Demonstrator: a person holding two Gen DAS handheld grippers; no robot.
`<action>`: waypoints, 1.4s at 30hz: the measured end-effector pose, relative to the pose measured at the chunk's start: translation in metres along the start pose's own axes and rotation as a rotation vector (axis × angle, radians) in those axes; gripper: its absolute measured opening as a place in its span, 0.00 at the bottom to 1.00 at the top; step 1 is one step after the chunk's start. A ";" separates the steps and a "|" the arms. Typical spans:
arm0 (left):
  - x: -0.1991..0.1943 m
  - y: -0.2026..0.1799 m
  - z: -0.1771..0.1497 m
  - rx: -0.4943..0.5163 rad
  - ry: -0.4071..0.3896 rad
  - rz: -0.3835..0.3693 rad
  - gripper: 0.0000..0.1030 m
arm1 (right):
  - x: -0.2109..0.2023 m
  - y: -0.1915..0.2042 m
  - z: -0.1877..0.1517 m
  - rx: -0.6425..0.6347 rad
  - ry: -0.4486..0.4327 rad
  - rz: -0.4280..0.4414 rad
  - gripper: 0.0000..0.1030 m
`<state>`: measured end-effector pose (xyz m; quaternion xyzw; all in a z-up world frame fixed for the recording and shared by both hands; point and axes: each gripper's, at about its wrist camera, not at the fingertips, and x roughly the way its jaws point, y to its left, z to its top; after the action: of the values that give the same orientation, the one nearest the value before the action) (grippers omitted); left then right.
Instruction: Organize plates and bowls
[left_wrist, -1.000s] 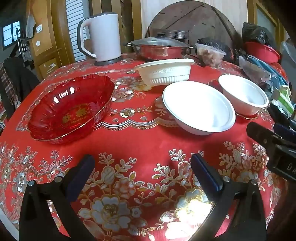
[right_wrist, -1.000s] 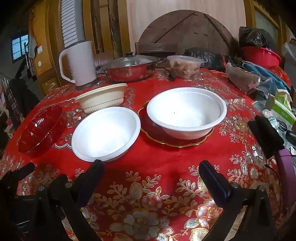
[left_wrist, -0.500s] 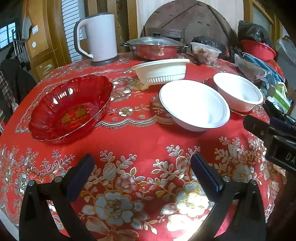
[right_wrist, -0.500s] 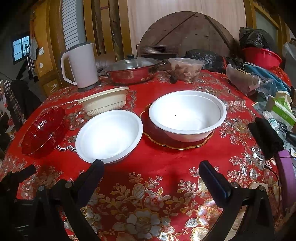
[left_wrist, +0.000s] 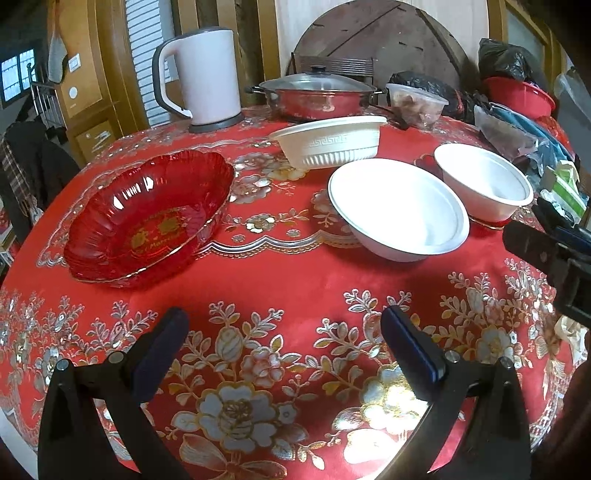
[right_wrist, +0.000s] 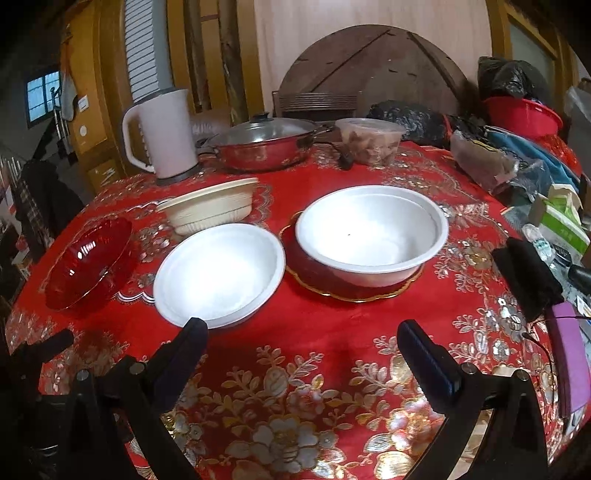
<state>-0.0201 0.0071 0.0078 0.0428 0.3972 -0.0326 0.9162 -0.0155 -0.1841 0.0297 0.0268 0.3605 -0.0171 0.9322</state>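
On the red flowered tablecloth lie a red glass dish (left_wrist: 147, 221) (right_wrist: 88, 264), a cream patterned bowl (left_wrist: 330, 144) (right_wrist: 212, 208), a shallow white bowl (left_wrist: 397, 212) (right_wrist: 219, 273) and a deeper white bowl (left_wrist: 484, 184) (right_wrist: 371, 230). The deeper bowl rests on a red gold-rimmed plate (right_wrist: 332, 286). My left gripper (left_wrist: 284, 338) hovers open over the near cloth, short of the dishes. My right gripper (right_wrist: 301, 349) is open too, its left finger close in front of the shallow bowl. Nothing is held.
At the back stand a white kettle (left_wrist: 207, 79), a lidded steel pot (left_wrist: 314, 96) and a clear food tub (right_wrist: 371, 140). Bags, a red basin (right_wrist: 524, 114) and boxes crowd the right side. A black pouch (right_wrist: 526, 277) lies at the right edge.
Both grippers have eased slightly back and up, so the dishes sit a little lower and farther in view. Nothing on the table has moved and both stay open.
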 end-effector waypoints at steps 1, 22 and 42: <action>0.000 0.001 -0.001 -0.002 -0.001 -0.001 1.00 | 0.000 0.001 0.000 -0.001 0.000 0.002 1.00; 0.005 -0.001 0.000 -0.020 0.017 -0.007 1.00 | 0.003 -0.003 -0.003 0.004 0.012 -0.001 1.00; 0.005 0.003 -0.002 -0.022 0.008 0.020 1.00 | 0.003 0.000 -0.002 0.002 0.010 0.009 1.00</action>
<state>-0.0178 0.0103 0.0029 0.0368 0.4010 -0.0188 0.9152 -0.0147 -0.1843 0.0262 0.0294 0.3648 -0.0131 0.9305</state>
